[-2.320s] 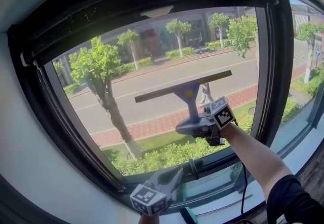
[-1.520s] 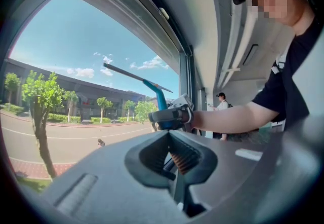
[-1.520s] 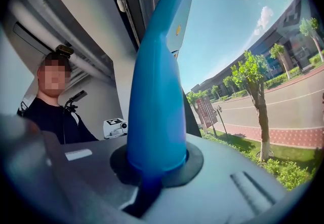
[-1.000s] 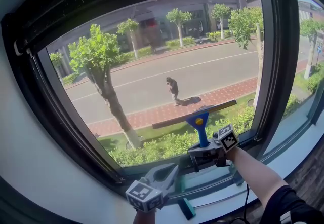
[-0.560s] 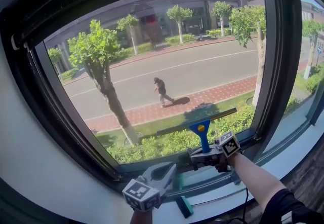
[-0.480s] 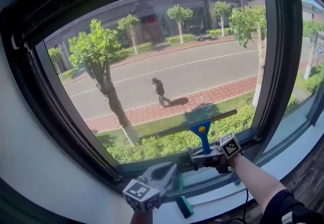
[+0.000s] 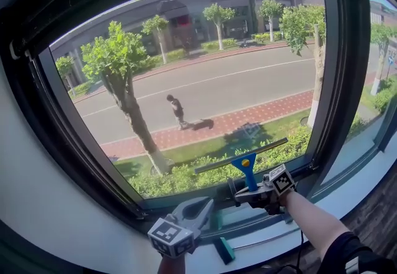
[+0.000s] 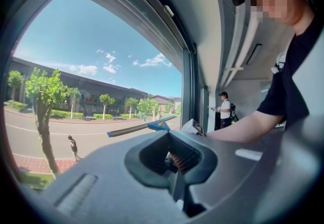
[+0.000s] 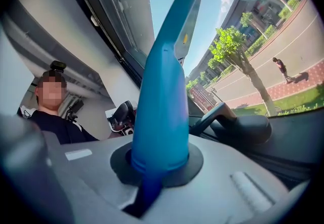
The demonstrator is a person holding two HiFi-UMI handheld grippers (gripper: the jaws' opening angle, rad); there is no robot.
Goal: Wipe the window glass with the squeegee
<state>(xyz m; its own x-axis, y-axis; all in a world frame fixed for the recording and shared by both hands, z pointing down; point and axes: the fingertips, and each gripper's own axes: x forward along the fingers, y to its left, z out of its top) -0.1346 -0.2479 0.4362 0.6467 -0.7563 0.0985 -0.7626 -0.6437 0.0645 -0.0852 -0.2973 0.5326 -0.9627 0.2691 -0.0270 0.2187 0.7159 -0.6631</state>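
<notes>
While the left gripper [image 7: 202,204] is held low at the bottom edge of the head view, in front of the lower window frame [image 7: 93,173], its jaws are seen closed together with nothing between them. In its own view, the left gripper [image 8: 174,159] is pointed up and along the window, and only a small part of the hand holding it is shown in the head view. A small green object [image 7: 224,251] lies just to its right on the sill.

Across the middle, the window glass [image 7: 205,62] is filled by a street, trees and a walking person [image 7: 177,110] outside. The squeegee [image 7: 246,166] is placed low on the right part of the pane, close above the bottom frame. Its blade is tilted, with the right end higher. Whether the blade touches the glass cannot be told.

The blue handle runs down into the right gripper [image 7: 248,193], whose jaws are clamped around it. In the right gripper view the squeegee [image 9: 164,91] rises straight out of the right gripper [image 9: 159,162]. The bare right forearm [image 7: 310,220] is stretched from the lower right corner up and leftward, with a dark sleeve [image 7: 350,254] at the elbow.
</notes>
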